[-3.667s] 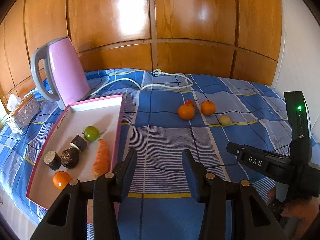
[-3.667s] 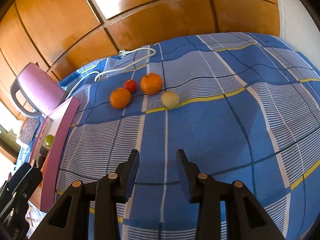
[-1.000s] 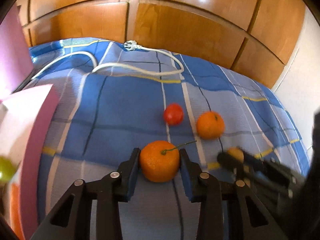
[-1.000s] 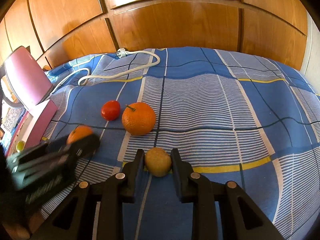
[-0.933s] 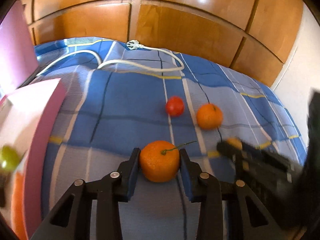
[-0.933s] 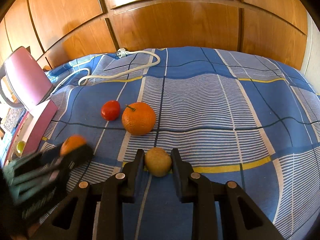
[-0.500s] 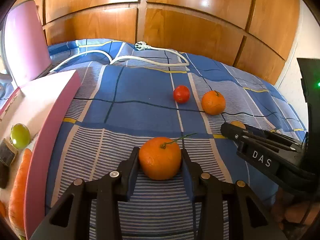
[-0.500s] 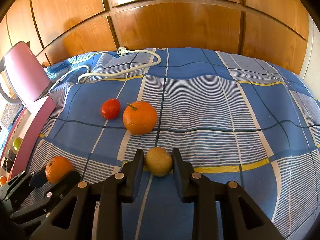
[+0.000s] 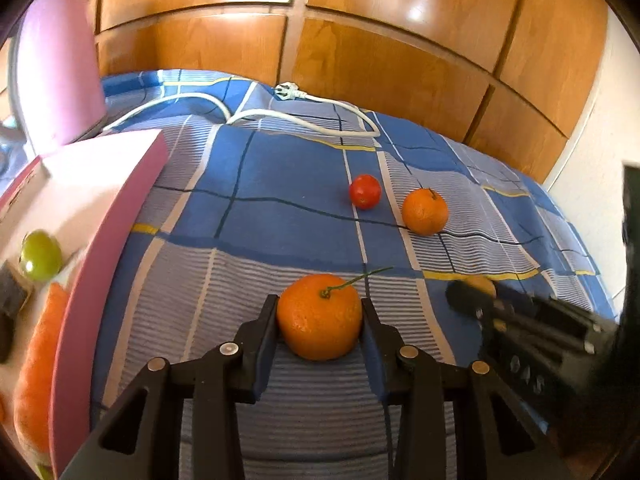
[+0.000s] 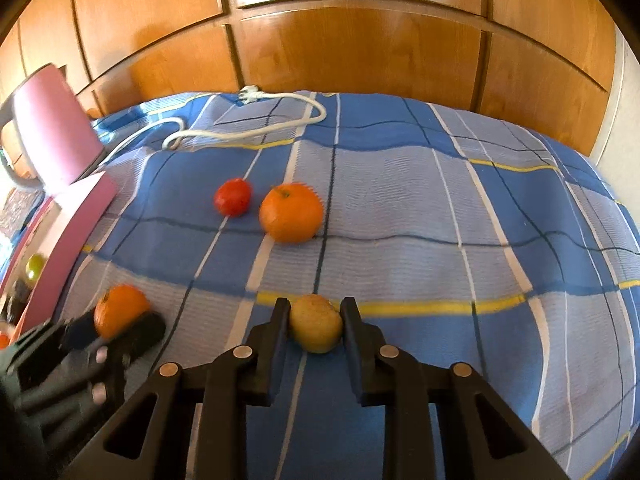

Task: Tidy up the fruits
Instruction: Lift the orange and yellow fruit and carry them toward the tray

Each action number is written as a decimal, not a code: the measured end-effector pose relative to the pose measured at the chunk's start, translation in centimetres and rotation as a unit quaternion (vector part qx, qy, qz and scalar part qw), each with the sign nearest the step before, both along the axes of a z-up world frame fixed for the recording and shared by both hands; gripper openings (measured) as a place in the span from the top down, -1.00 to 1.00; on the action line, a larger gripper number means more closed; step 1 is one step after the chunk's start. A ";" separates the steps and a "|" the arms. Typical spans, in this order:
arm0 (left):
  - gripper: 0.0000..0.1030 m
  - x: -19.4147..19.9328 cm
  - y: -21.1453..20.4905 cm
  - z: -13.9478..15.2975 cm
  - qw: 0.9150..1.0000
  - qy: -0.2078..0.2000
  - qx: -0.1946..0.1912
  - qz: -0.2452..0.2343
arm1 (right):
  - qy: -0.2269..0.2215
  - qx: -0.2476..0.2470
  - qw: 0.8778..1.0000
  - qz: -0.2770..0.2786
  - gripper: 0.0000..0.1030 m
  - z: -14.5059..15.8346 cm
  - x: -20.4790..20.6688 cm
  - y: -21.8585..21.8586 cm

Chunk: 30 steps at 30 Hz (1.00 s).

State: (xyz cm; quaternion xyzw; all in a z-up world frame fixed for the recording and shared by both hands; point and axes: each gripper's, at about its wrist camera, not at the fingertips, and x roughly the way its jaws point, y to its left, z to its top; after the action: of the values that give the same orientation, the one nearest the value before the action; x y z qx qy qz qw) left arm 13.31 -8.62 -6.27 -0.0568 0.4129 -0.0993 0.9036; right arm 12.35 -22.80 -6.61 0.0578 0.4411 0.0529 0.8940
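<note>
Gripping an orange [image 9: 319, 316], the left gripper [image 9: 319, 320] has its fingers pressed on both sides of the fruit, narrowly open to the orange's width, with the green stem pointing up and right. The right gripper [image 10: 315, 324] is closed about as tight as it goes on a small yellow fruit [image 10: 316, 323], pads against its sides. Both fruits sit low over the blue checked bedspread [image 9: 280, 208]; whether they have left the cloth cannot be told.

Since a second ago the left view has swung: the pink tray [image 9: 104, 216] now fills the near left edge, with the green fruit [image 9: 40, 255] and carrot [image 9: 40, 360] inside it in sight. That suggests the orange is being carried toward the tray. The right view is nearly unchanged, so the yellow fruit has probably not travelled yet.

Further off, a red tomato [image 9: 365, 191] and a 2nd orange [image 9: 425, 211] lie side by side on the bedspread, untouched, leaving 2 pieces to collect. Nearly 4 seconds ago both grippers were empty and wide open.

Beyond lie a white cable [image 9: 304, 108] and a pink kettle [image 9: 60, 68].
</note>
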 end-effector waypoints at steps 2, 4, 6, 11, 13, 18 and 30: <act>0.26 -0.8 -0.1 0.1 1.000 -0.004 0.011 0.000 | -0.001 -0.004 1.000 0.007 0.50 0.1 -1.2 0.3; 0.26 -1.7 -0.2 0.2 1.000 -0.008 0.021 -0.005 | -0.003 -0.007 1.000 0.010 0.49 0.2 -2.0 0.5; 0.26 -2.5 -0.1 0.2 1.000 -0.010 0.025 -0.007 | -0.006 -0.008 1.000 0.011 0.49 0.2 -2.9 0.8; 0.26 -4.4 0.4 0.4 0.999 -0.012 0.035 -0.003 | -0.012 -0.002 1.000 0.004 0.49 0.3 -4.7 1.1; 0.26 -5.1 0.6 0.6 0.999 -0.011 0.039 0.000 | -0.015 -0.005 1.000 0.001 0.49 0.4 -5.5 1.2; 0.26 -6.4 1.1 0.9 0.999 -0.006 0.040 0.006 | -0.020 -0.008 1.000 -0.004 0.50 0.4 -6.9 1.4; 0.26 -9.0 2.6 2.3 0.999 -0.021 0.039 0.019 | -0.021 -0.001 1.000 0.001 0.50 0.7 -9.3 2.2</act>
State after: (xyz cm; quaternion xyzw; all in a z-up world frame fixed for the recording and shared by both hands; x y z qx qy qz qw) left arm 4.33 -6.07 -4.00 -0.0267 0.3960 -0.0670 0.9154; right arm 3.01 -20.59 -5.90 0.0551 0.4223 0.0545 0.9031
